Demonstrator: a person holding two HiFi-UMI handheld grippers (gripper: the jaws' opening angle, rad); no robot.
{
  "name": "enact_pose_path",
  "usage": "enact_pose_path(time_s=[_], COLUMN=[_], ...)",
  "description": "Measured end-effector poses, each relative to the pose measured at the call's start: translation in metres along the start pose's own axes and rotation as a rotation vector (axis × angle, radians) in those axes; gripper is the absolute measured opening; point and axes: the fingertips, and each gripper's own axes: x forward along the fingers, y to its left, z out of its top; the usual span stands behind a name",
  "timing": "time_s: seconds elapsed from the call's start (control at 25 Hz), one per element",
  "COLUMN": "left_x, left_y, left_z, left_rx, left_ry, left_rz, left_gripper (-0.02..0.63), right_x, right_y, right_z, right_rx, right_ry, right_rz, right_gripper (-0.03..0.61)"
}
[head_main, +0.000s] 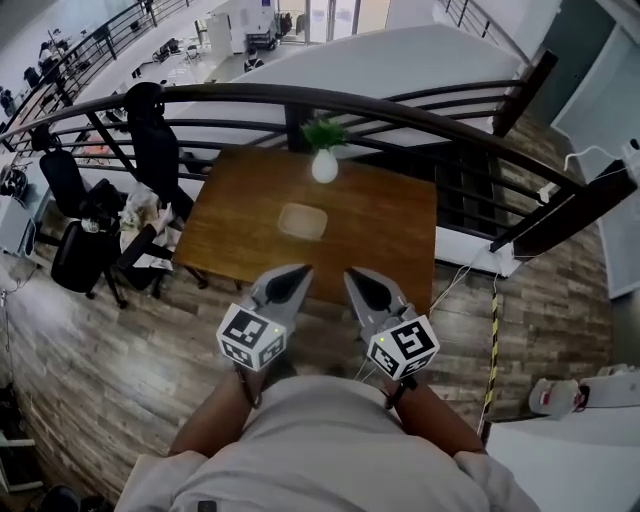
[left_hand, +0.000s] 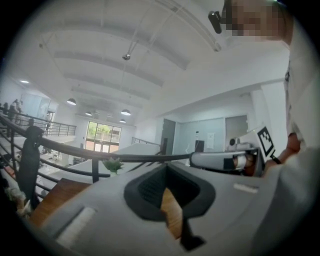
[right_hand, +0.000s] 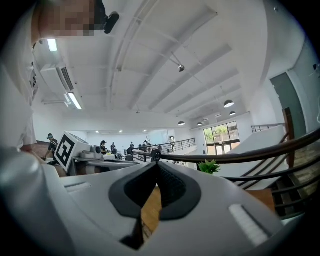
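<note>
A brown wooden table (head_main: 390, 215) stands in front of me against a curved black railing (head_main: 400, 105). On it are a white vase with a green plant (head_main: 324, 160) at the far edge and a pale square dish (head_main: 302, 221) near the middle. My left gripper (head_main: 300, 270) and right gripper (head_main: 352, 273) hang side by side just short of the table's near edge, both shut with nothing between the jaws. In the left gripper view the jaws (left_hand: 166, 169) meet, and the plant (left_hand: 114, 165) shows beyond them. The right gripper view shows shut jaws (right_hand: 158, 166) and the plant (right_hand: 209, 166).
Black office chairs (head_main: 80, 250) and clutter stand left of the table on the wood floor. A yellow-black striped strip (head_main: 492, 350) and a white cable run down the right side. A white device (head_main: 560, 395) lies at the lower right. Stairs descend behind the railing.
</note>
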Motion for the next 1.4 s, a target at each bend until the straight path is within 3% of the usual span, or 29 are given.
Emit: enact_pose_path(time_s=[0.84, 1.04, 1.4], left_x=[0.012, 0.021, 0.057], left_y=[0.176, 0.194, 0.204], left_z=[0.037, 0.034, 0.034], left_rx=[0.063, 0.064, 0.071], left_ry=[0.035, 0.038, 0.054], left_rz=[-0.228, -0.262, -0.274], left_gripper=[0.003, 0.003, 0.003], right_x=[0.152, 0.164, 0.189], right_y=[-0.014, -0.024, -0.062], right_z=[0.02, 0.014, 0.012], right_rx=[0.002, 0.02, 0.041], right_ry=[-0.058, -0.052, -0.032], right_rz=[-0.256, -0.31, -0.292], right_gripper=[0.008, 0.008, 0.008])
